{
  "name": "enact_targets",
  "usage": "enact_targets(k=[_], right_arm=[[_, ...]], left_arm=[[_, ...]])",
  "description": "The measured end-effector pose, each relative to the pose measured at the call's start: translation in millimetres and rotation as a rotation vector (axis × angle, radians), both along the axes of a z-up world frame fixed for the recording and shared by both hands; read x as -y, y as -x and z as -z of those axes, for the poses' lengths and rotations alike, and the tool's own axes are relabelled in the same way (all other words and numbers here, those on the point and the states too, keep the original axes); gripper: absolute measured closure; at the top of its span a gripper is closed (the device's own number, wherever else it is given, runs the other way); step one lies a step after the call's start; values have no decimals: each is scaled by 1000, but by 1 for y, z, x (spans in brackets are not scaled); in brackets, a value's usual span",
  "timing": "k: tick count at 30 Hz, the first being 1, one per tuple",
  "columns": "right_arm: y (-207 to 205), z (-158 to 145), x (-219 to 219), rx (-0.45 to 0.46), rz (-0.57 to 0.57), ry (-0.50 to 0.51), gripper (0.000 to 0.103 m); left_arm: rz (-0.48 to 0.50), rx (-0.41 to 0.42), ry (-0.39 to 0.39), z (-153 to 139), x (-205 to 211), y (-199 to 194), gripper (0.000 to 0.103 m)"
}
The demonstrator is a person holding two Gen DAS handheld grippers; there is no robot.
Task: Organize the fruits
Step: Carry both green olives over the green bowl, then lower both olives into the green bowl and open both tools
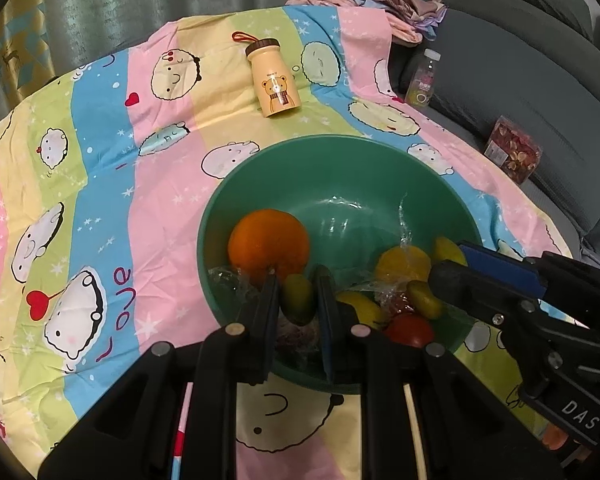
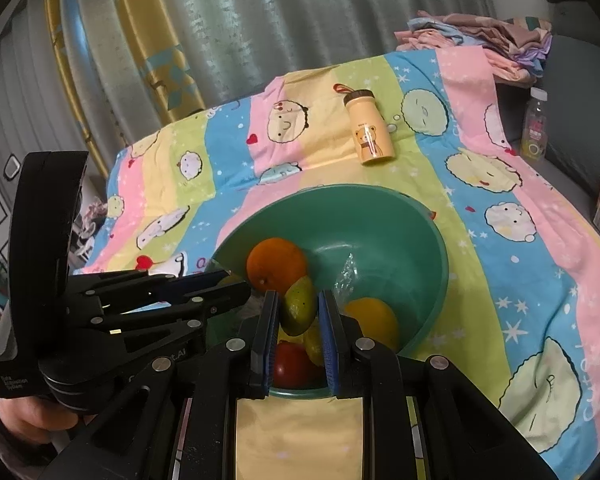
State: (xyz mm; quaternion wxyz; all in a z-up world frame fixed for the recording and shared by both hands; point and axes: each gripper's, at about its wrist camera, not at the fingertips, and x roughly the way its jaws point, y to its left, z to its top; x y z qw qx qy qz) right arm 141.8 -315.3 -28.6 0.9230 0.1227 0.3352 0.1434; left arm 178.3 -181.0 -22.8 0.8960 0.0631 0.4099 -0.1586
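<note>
Fruits point(image 1: 268, 242) in green bowl point(image 1: 340, 168), below fingers point(image 1: 269, 280)

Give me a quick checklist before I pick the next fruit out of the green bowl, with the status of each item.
1. Green bowl sits flat on the cloth: ok.
2. Left gripper free to grasp: not ok, its fingers stand close together above the fruit, holding nothing.
3. Right gripper free to grasp: not ok, same narrow gap, nothing held.
4. Orange reachable: ok, it lies on top at the bowl's left side.
5. Plastic wrap clear of the fruit: not ok, it lies among the pieces.
6. Grippers clear of each other: cannot tell, both crowd over the bowl.
</note>
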Motion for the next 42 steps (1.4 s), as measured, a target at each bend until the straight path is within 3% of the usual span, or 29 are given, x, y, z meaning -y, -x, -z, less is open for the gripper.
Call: enact_targets(k=[42], right_arm=[[-15, 6, -7, -70, -34, 59, 81]], left_arm=[[8, -72, -69, 13, 3, -14, 85]])
